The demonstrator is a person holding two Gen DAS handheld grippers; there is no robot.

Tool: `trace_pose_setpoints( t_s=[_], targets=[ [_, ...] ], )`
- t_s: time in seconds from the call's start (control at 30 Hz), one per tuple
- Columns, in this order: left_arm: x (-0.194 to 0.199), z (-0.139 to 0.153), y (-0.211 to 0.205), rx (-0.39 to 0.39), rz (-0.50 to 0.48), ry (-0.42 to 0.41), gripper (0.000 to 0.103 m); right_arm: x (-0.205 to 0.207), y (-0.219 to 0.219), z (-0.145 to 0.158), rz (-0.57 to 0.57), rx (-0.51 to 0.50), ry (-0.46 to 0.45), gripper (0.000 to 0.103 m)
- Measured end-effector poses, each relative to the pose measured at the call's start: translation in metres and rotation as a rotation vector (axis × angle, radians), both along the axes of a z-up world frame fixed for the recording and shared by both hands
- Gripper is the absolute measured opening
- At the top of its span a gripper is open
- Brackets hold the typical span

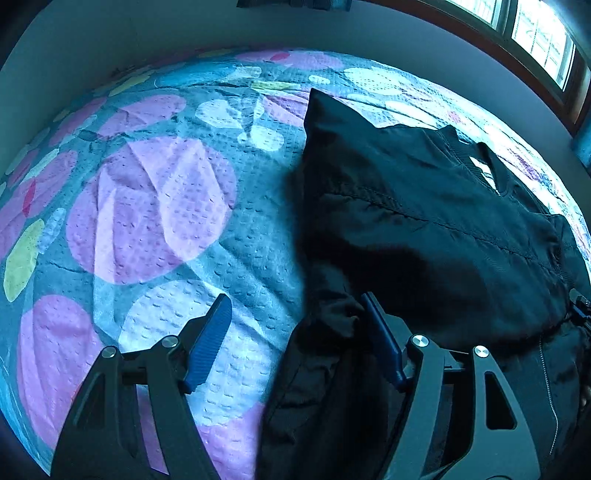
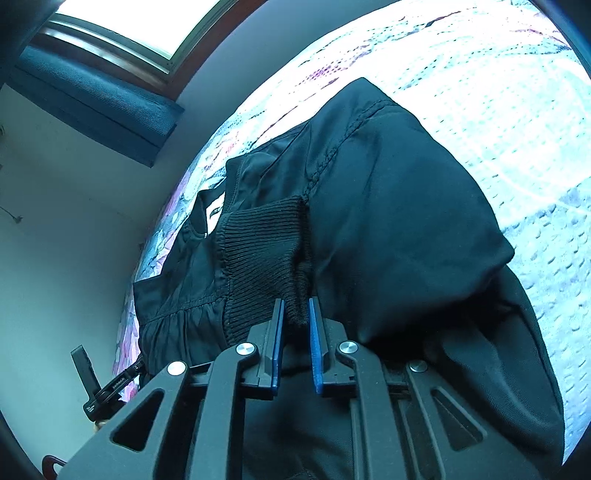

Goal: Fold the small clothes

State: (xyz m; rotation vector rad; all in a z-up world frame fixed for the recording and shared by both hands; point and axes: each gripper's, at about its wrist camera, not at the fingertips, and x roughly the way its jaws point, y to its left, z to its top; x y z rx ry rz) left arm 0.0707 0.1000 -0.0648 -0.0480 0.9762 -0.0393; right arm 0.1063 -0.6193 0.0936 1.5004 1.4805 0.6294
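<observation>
A black jacket (image 1: 424, 221) lies on the patterned bedspread (image 1: 155, 206), its collar with a white label (image 1: 484, 171) towards the window. My left gripper (image 1: 295, 298) is open at the jacket's left edge. A bunched bit of black cloth sits beside its right finger (image 1: 380, 339), and the pads do not press on it. In the right wrist view the jacket (image 2: 388, 203) fills the middle, one sleeve folded across the body. My right gripper (image 2: 296, 304) is shut on that sleeve's ribbed cuff (image 2: 266, 236), with the knit edge pinched between the blue pads.
The bedspread (image 2: 498, 92) stretches wide to the left of the jacket and beyond it. A wall (image 2: 55, 221) runs along the bed's far side, with a window (image 1: 539, 33) and a blue blind (image 2: 92, 99) above it. Part of the other gripper (image 2: 86, 376) shows at the lower left.
</observation>
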Motion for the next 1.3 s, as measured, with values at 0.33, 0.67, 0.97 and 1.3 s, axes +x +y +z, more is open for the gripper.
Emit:
trace_pose_setpoints(
  t_s=[0.33, 0.67, 0.97, 1.3],
  targets=[
    [-0.017, 0.015, 0.025, -0.151, -0.042, -0.007, 0.075, 0.0, -0.031, 0.007, -0.036, 0.018, -0.024, 0.015],
    [-0.099, 0.02, 0.074, -0.273, -0.078, 0.041, 0.076, -0.043, -0.108, -0.001, -0.014, -0.009, -0.009, 0.034],
    [-0.152, 0.014, 0.074, -0.347, -0.147, 0.082, 0.076, -0.107, -0.135, -0.001, 0.008, 0.043, 0.052, 0.049],
    [-0.154, 0.004, 0.072, -0.469, -0.174, 0.071, 0.082, -0.136, -0.129, -0.003, -0.008, 0.166, 0.065, 0.052]
  ],
)
